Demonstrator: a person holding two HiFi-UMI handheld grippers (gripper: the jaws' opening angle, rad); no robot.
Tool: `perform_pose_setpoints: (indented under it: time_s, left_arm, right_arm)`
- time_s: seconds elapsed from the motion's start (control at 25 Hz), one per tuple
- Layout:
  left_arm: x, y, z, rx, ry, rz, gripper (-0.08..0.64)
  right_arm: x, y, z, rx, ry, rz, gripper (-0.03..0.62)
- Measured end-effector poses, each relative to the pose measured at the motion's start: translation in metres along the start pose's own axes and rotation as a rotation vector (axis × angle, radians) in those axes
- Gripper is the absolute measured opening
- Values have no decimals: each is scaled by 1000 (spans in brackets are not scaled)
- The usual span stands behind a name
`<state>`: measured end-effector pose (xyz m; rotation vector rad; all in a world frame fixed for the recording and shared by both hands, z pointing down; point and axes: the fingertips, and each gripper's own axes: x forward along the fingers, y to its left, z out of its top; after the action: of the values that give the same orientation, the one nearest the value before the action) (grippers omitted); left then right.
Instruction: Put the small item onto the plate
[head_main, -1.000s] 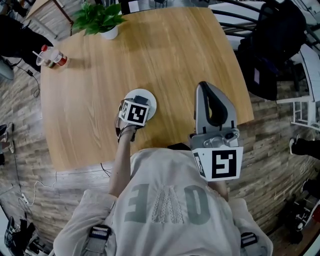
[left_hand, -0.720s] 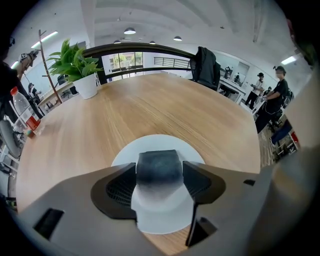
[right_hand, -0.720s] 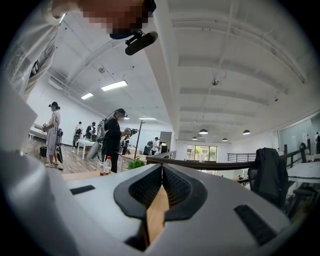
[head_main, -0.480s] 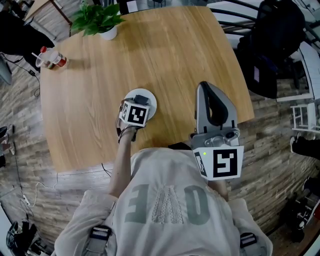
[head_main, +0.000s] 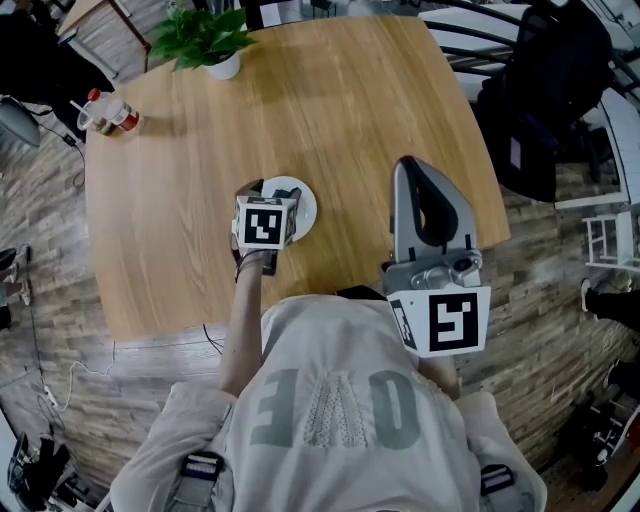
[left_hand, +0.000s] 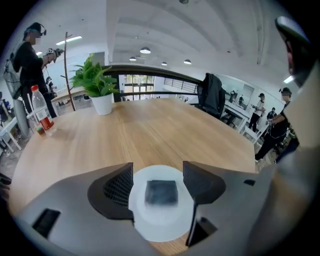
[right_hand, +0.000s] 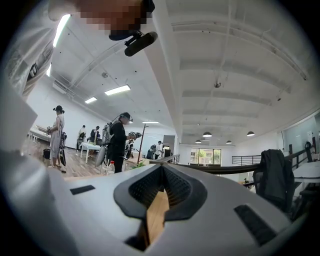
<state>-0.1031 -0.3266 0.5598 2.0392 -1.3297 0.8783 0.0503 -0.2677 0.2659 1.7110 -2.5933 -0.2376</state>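
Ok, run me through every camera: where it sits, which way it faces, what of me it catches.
Left claw view: rides the left claw, faces low across the table toward the plant; its open jaws flank the plate holding the small item.
Right claw view: rides the right claw, tilted up at the ceiling; jaws shut, the person's shirt at left.
Head view: on the person's head, steeply down at the table; shows shirt, left forearm, both claws.
Shared: head and left claw views both show plate and plant.
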Motion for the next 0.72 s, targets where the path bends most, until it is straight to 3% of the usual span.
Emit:
perform_pose_setpoints:
  time_s: [0.2,0.36,0.48,0.52,0.56,0.72]
  left_arm:
    - [-52,16,71,-28,-256,59,299]
    - [-135,19,137,-39,-615,88,290]
    - [-214,19,171,-29,-922,153,141]
    - [-238,17,177,-12,-1005,189,65]
    - [-260,14,182,14,-1073,226,34]
    - [-319,-1,189,97,-1224,338,9]
  right_arm:
    - [12,7,15,-15,-48,32,17]
    - [26,10,32,-27,-89,48,18]
    - [36,12,48,-20,-133,64,18]
    - [38,13,53,-13,-147,69,18]
    - [40,14,57,-3,-160,71,18]
    - [46,21,62,83,-183,90,17]
